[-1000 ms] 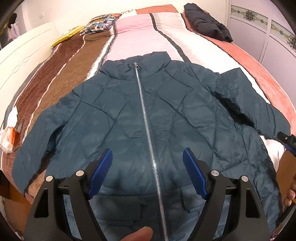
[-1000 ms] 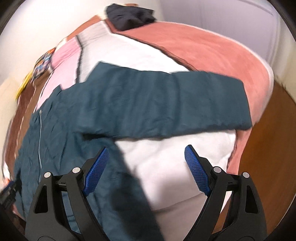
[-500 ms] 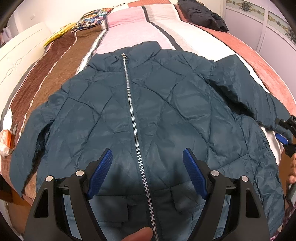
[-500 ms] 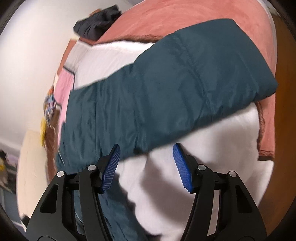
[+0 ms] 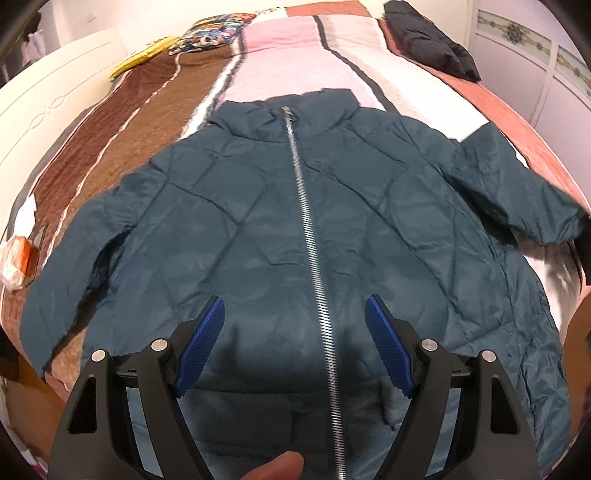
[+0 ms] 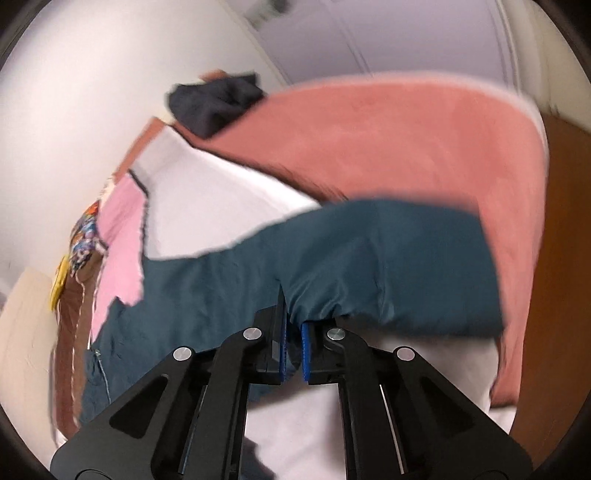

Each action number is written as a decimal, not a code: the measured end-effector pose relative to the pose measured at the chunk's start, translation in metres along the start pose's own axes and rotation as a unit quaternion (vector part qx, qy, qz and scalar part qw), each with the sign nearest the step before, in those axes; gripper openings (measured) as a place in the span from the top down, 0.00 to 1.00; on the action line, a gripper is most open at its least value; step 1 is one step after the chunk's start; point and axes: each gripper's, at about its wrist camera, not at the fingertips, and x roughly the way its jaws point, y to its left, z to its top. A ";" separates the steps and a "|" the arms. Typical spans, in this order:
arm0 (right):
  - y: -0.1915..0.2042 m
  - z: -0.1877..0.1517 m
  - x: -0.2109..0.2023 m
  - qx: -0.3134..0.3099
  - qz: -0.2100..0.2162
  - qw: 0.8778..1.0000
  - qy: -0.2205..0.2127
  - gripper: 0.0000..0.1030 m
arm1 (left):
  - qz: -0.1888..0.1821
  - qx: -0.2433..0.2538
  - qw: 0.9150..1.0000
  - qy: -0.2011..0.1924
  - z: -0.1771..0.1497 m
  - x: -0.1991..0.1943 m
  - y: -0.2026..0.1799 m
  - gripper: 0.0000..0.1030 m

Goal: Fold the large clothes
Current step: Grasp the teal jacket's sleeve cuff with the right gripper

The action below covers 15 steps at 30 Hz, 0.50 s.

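Right gripper (image 6: pixel 293 347): blue pads pressed nearly together, pinching a fold of the lower edge of the jacket sleeve (image 6: pixel 388 266). The sleeve runs from the pinch toward the jacket body on the left of the right wrist view (this view is motion-blurred, so fine detail cannot be read).

Left gripper (image 5: pixel 293 350): fingers spread wide, holding nothing, above the lower front of the teal quilted jacket (image 5: pixel 258 229). Whether the pads touch the fabric cannot be told. A fingertip (image 5: pixel 275 467) of the person shows at the bottom edge.

The jacket lies front up on the bed, its silver zipper (image 5: pixel 310 236) closed from hem to collar, the collar pointing away from the camera and both sleeves spread outward.

Striped bedspread (image 5: pixel 280 55): brown, pink, white and salmon bands. A dark garment (image 5: pixel 432 48) lies at the far right corner, well apart from the jacket; a patterned pillow (image 5: pixel 210 31) sits at the far end.
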 end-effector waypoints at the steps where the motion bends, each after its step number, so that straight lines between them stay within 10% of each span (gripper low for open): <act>1: 0.013 0.005 -0.007 -0.018 0.011 1.000 -0.010 0.94 | 0.000 -0.003 1.000 -0.002 0.000 -0.001 0.005 0.26; 8: 0.135 0.012 -0.021 -0.131 0.109 0.985 -0.031 0.94 | 0.012 -0.048 0.999 -0.024 0.002 -0.007 0.051 0.26; 15: 0.257 -0.064 -0.022 -0.254 0.203 0.946 0.013 0.94 | 0.038 -0.114 0.992 -0.028 -0.007 -0.007 0.114 0.26</act>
